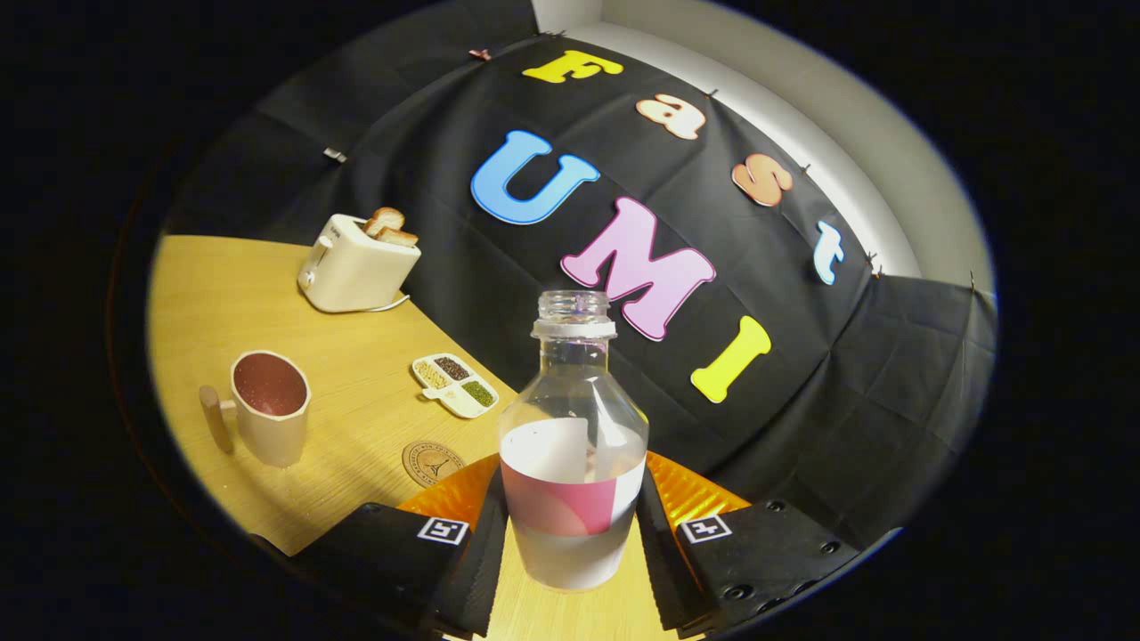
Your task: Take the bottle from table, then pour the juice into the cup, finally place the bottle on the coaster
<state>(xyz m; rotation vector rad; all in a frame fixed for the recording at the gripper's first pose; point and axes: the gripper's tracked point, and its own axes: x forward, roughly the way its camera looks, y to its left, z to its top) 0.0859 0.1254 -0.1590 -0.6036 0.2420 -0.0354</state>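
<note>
A clear plastic bottle [571, 445] is seen at the lower centre of the frame, held upright between the two fingers of the hand-held gripper [570, 534], which are pressed against its lower sides and so are closed on it. The bottle is uncapped, its threaded neck and collar being shown bare at the top; a label in white and pink is wrapped around its middle, and its lower part looks frosted. Whether any juice is left in it cannot be told. The light wooden tabletop [356, 374] is seen below the bottle's base and across the left half of the frame. At the lower left, well apart from the bottle, a pale cup [270, 407] with a wooden handle is stood on the tabletop, and a dark reddish filling is visible up to its rim. A round brown coaster [432, 463] printed with a small tower emblem is laid between the cup and the bottle, just ahead of the left finger, with nothing on it. Beyond the coaster, toward the centre left, a small white divided tray [454, 385] is placed, its compartments filled with pale, dark and green grains. In the upper left, a cream toaster [356, 265] is set near the cloth wall, with two slices of toast [389, 226] raised from its slots.
</note>
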